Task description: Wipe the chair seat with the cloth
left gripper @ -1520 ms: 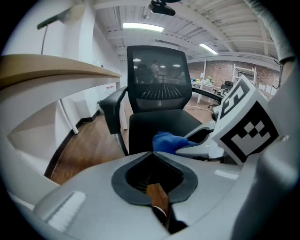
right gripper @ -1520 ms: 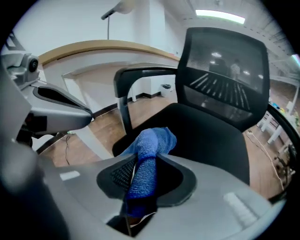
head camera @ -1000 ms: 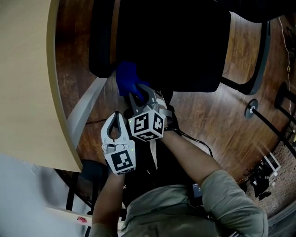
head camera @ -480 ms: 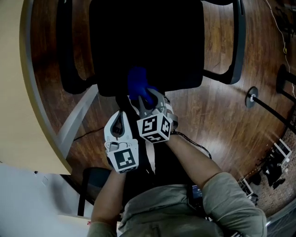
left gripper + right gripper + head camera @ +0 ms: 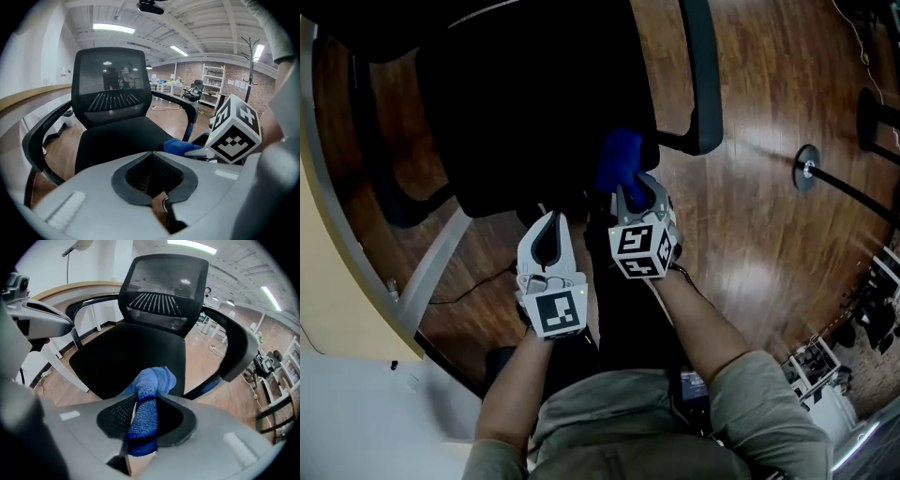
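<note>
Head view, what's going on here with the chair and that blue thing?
A person stands over a black office chair, a gripper in each hand. The right gripper is shut on a blue cloth, held at the front edge of the seat near an armrest. The left gripper is shut and empty, beside it. Whether the cloth touches the seat can't be told.

Cloth [image 5: 149, 390]: blue, nubby terry-like weave, matt. Chair seat [image 5: 126, 355]: black fabric, matt, fine-grained. Backrest [image 5: 164, 282]: black mesh, part see-through. Armrest [image 5: 236, 345]: smooth black plastic, faint sheen. Floor [image 5: 750, 225]: dark wood planks, glossy, with glare patches. Right gripper [image 5: 143, 401] and left gripper [image 5: 152, 157]: smooth matt grey plastic shells; pads [image 5: 140, 174] dark, ribbed. Desk top [image 5: 333, 300]: pale wood-look, matt.
</note>
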